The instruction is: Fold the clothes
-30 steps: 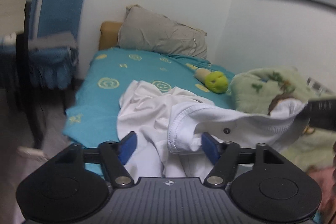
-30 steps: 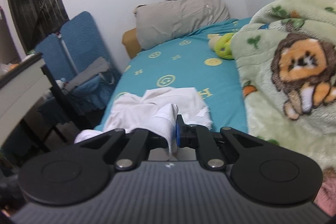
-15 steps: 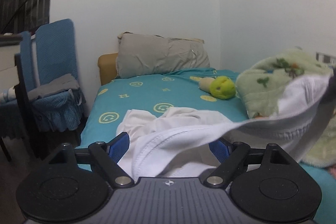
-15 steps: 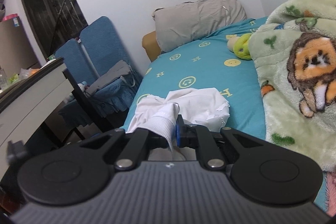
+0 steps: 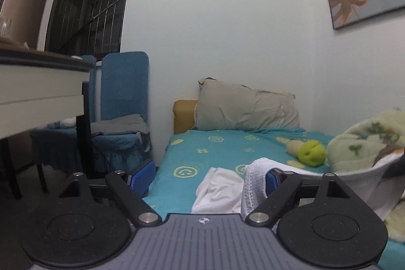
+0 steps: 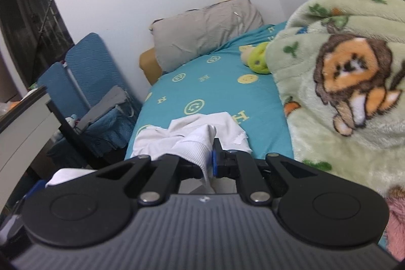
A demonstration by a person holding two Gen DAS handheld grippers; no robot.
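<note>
The left gripper (image 5: 206,177) pointed almost level over the near end of the bed (image 5: 227,146). Its jaws were opening, spread wide. The ribbed hem of the white garment (image 5: 255,184) hung draped over the right-hand blue pad (image 5: 270,181), while the other pad stood bare and well apart from the cloth.

The right gripper (image 6: 211,161) tilted gently down toward the same bed (image 6: 215,90), its jaws pinched narrow on a ribbed edge of the white garment (image 6: 195,148). The rest of the cloth lay crumpled on the near end of the bed, just beyond the fingertips.

Farther up the bed lay a green plush toy (image 6: 257,57) beside a lion-print blanket (image 6: 341,67), and at the bed's far end a grey pillow (image 5: 243,108) leaned on the wall.
</note>
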